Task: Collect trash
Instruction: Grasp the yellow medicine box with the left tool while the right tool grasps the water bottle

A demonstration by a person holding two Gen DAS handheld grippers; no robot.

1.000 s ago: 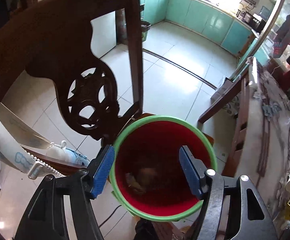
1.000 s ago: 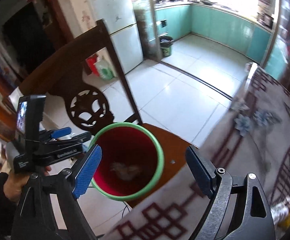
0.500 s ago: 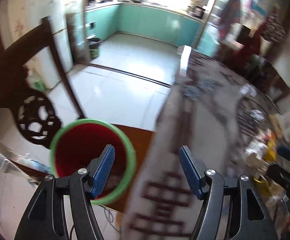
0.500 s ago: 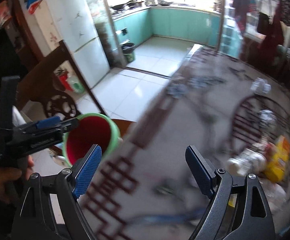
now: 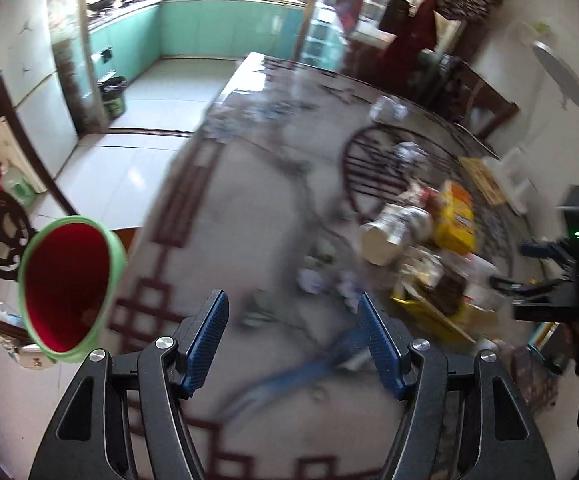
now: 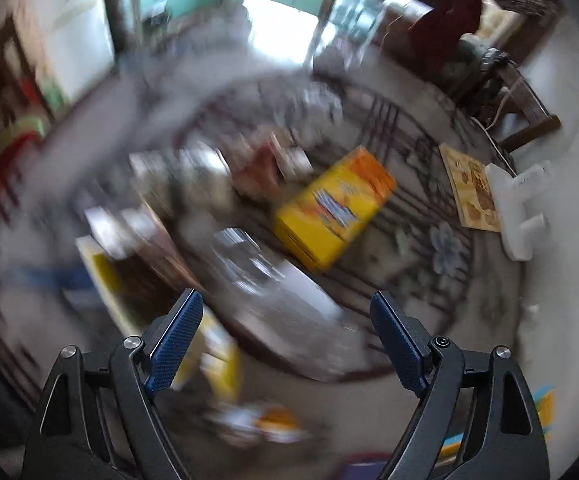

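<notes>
A: Where does the trash lie?

B: It sits in a heap on the patterned counter (image 5: 225, 208). From the left tongs (image 5: 293, 344) the heap lies at about two o'clock: a yellow box (image 5: 455, 216), a toppled paper cup (image 5: 385, 236) just beside it, and crumpled wrappers (image 5: 329, 280) nearer the blue pads.

A: And the bin?

B: The red bucket with the green rim (image 5: 69, 284) stands off the counter's edge, at nine o'clock from the left tongs.

A: Do the tongs hold anything?

B: Neither does. The left tongs stand apart above bare counter. The right tongs (image 6: 287, 340) gape wide over the blurred heap, the yellow box at their twelve o'clock.
</notes>
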